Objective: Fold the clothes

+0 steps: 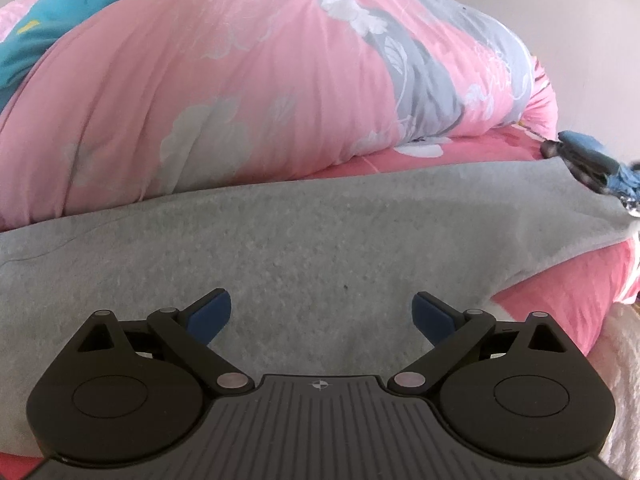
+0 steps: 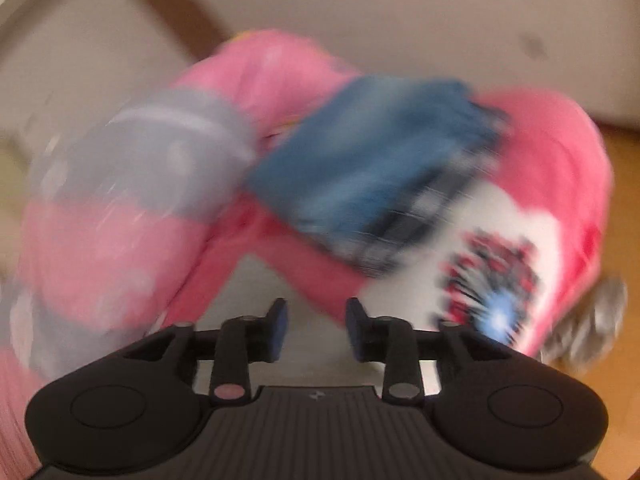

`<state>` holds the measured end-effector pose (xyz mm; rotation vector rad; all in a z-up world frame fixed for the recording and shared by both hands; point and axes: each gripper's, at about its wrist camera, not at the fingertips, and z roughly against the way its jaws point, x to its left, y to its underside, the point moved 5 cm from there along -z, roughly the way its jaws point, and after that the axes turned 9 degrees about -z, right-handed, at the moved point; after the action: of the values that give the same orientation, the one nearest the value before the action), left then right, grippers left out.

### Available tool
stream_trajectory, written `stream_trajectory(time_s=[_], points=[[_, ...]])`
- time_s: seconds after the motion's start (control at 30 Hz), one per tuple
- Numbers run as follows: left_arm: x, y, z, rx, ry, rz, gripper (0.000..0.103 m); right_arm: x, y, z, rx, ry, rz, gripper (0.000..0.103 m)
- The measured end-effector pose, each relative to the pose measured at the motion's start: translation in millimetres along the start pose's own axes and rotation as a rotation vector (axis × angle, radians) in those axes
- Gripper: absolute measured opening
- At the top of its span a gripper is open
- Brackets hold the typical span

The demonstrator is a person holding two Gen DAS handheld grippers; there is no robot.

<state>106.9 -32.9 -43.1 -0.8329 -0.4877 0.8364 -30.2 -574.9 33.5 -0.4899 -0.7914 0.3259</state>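
Note:
A grey garment (image 1: 304, 236) lies spread flat on the pink bed sheet (image 1: 560, 292). My left gripper (image 1: 322, 312) hovers low over its near part, jaws wide open and empty. The right wrist view is motion-blurred. There my right gripper (image 2: 318, 320) is open with a narrower gap and nothing between its fingers, over a pale grey strip of cloth (image 2: 260, 280). Ahead of it lies a folded blue garment (image 2: 368, 168) on a dark plaid one. A white garment with a red and black print (image 2: 492, 272) lies to its right.
A bulky pink and grey floral duvet (image 1: 224, 92) rises behind the grey garment. Teal cloth (image 1: 80, 4) lies at the far left. A blurred blue and dark item (image 1: 584, 156) sits by the garment's far right corner. Wooden floor (image 2: 620, 208) shows past the bed's right edge.

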Motion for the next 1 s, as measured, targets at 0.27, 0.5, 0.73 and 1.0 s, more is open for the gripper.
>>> stream_trajectory(time_s=[0.27,0.5,0.73,1.0], points=[[-7.0,-2.3,-7.8,0.014,0.015,-0.016,0.098,55.3,-7.0,-101.9,0.212,0.045,0.292,0.060],[-11.2,-8.0,-17.5,0.039,0.001,-0.043,0.098,60.6,-21.7,-166.5,0.340,-0.001,0.381,0.060],[-14.5,-9.9,-27.1,0.052,0.006,-0.059,0.098,55.6,-16.7,-187.3,0.410,-0.061,0.387,0.056],[-12.6,-7.5,-29.0,0.042,0.004,-0.038,0.098,74.2,9.9,-171.5,0.318,-0.007,0.553,0.011]])
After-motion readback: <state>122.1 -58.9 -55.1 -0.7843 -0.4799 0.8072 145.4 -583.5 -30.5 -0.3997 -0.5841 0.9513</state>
